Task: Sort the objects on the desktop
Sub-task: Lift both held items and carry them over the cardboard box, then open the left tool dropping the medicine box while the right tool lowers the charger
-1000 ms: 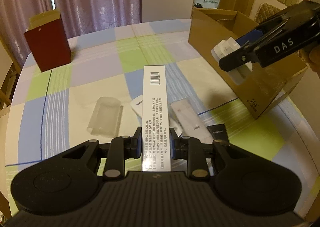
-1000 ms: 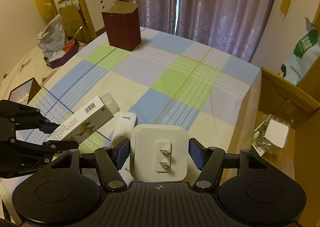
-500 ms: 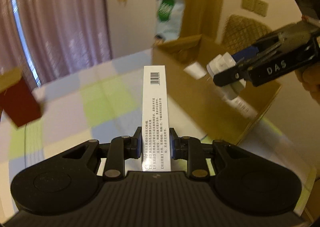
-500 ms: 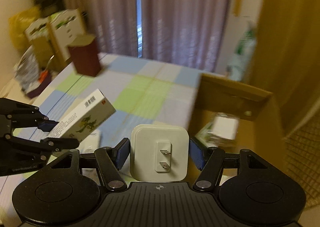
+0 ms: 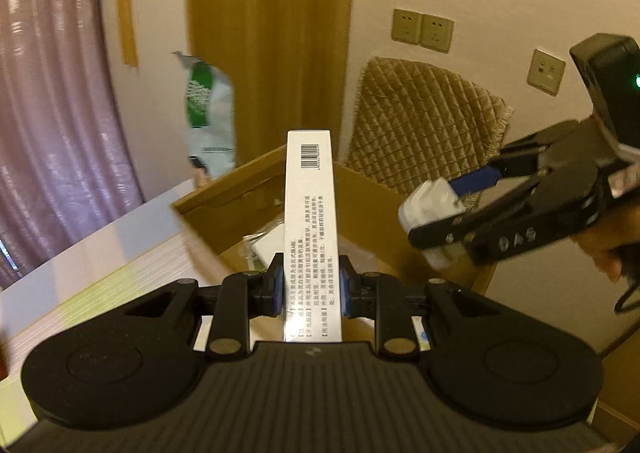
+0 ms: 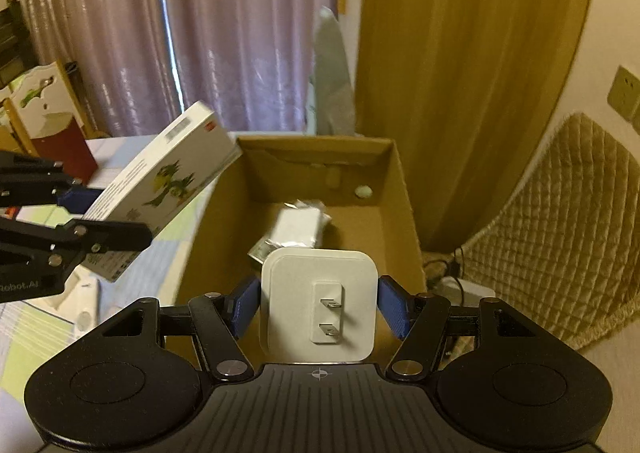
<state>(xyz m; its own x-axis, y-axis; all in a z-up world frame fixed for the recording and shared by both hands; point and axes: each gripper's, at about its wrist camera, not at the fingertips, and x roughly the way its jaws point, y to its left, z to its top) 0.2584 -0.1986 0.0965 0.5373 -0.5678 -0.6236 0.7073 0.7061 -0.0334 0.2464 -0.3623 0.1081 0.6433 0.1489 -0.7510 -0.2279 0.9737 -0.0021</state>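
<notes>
Both loads over the cardboard box (image 6: 392,189): left tool (image 5: 311,289) clamped on carton (image 5: 310,213), right tool (image 6: 318,311) pinching plug adapter (image 6: 320,305); best lowered inside, clear of wrapped packet (image 6: 298,229) ahead, before letting go.

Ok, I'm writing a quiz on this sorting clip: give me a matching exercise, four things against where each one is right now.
Things:
1. long white carton
2. white plug adapter
3. bagged white item
4. dark red box

Places:
A. lying on the floor of the cardboard box
B. standing on the table, far left
C. clamped in the left gripper
D. clamped in the right gripper, prongs facing the camera

Pairs: 1-C, 2-D, 3-A, 4-B
</notes>
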